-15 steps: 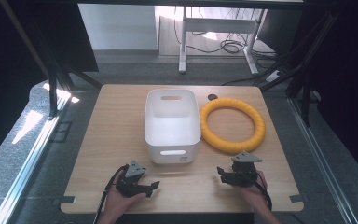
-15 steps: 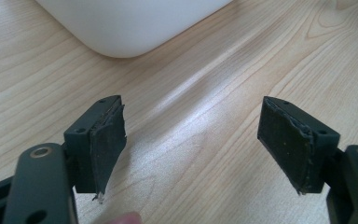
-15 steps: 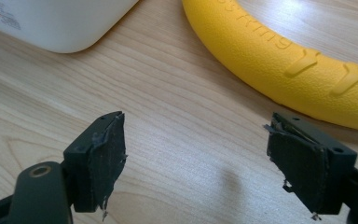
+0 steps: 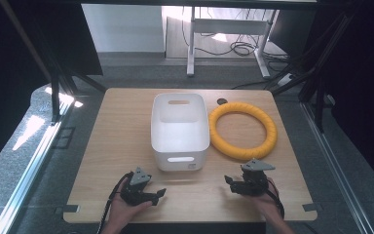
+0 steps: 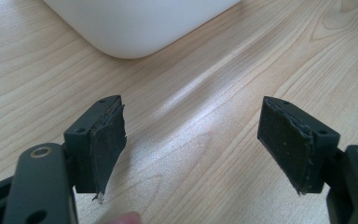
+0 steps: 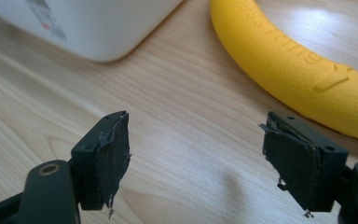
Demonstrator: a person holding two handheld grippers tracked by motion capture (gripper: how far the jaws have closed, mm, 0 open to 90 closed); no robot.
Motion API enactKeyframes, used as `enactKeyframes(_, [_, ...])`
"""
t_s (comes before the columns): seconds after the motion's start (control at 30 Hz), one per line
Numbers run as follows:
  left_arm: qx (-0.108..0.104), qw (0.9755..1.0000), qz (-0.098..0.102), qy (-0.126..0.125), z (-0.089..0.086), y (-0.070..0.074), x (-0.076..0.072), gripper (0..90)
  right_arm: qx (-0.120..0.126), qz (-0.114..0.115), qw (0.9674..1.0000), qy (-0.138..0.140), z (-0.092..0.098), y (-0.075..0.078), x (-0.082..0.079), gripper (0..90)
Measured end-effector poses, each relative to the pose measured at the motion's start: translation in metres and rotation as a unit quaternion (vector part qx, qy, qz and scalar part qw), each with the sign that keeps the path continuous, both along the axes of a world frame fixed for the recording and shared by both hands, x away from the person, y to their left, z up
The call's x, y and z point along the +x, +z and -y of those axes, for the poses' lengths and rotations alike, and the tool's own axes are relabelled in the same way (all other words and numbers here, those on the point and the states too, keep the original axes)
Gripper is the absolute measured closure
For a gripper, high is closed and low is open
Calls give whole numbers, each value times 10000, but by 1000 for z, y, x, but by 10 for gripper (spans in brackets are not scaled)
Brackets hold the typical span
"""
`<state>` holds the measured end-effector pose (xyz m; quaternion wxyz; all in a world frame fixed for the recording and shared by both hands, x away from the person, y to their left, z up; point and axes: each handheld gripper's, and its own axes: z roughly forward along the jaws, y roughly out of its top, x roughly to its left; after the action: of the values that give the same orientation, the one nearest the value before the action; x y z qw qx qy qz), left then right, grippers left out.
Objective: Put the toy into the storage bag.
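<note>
Nothing looks started: both the left gripper [image 4: 157, 194] and right gripper [image 4: 229, 183] gape empty, yellow ring [image 4: 243, 130] ahead of the right, beside the white bin [image 4: 179, 141].

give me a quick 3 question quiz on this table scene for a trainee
1. True or false: the yellow ring lies inside the white bin.
2. Which hand-held gripper is nearer the ring: A) left hand-held gripper B) right hand-held gripper?
3. Fill in: both hand-held grippers have their jaws ____.

Key
1. False: it lies on the table beside the bin.
2. B.
3. Open, holding nothing.
</note>
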<state>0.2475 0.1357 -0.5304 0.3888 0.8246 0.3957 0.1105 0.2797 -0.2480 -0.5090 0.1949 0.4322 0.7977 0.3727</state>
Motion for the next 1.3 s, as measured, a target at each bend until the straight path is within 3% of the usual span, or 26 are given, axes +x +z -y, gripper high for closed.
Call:
enactKeyframes(0.17, [11, 10000, -10, -13, 0, -1, 1, 235, 64, -182, 9998, 73, -4, 1, 1, 286])
enactKeyframes(0.27, [-1, 10000, -13, -22, -1, -1, 1, 235, -195, -193, 9992, 298, -8, 2, 1, 278])
enactKeyframes(0.33, [-33, 10000, 0, -14, -2, 0, 0, 235, -239, -270, 9980, 515, -9, 3, 1, 278])
enactKeyframes(0.43, [-38, 10000, -1, -35, -2, 0, 0, 235, -298, -236, 9975, 589, -7, 5, -1, 285])
enactKeyframes(0.77, [-15, 10000, -34, -27, -1, 0, 1, 236, 144, 65, 9972, 726, 25, 24, 1, 331])
enactKeyframes(0.87, [-13, 10000, -35, -42, 0, 1, 1, 236, 160, 75, 9974, 702, 30, 30, 4, 326])
enactKeyframes(0.97, [-11, 10000, -21, -80, 0, 3, 0, 235, 93, 102, 9974, 707, 31, 37, 7, 313])
enactKeyframes(1.1, [-16, 10000, -8, -82, -2, 3, 1, 235, 32, -47, 9970, 773, 32, 42, 18, 313])
enactKeyframes(1.23, [4, 9999, -43, -106, -1, 2, 1, 235, -371, -215, 9951, 893, 30, 50, 34, 282])
enactKeyframes(1.3, [5, 9999, -49, -107, -1, 2, 1, 234, -412, -360, 9936, 985, 29, 54, 43, 273])
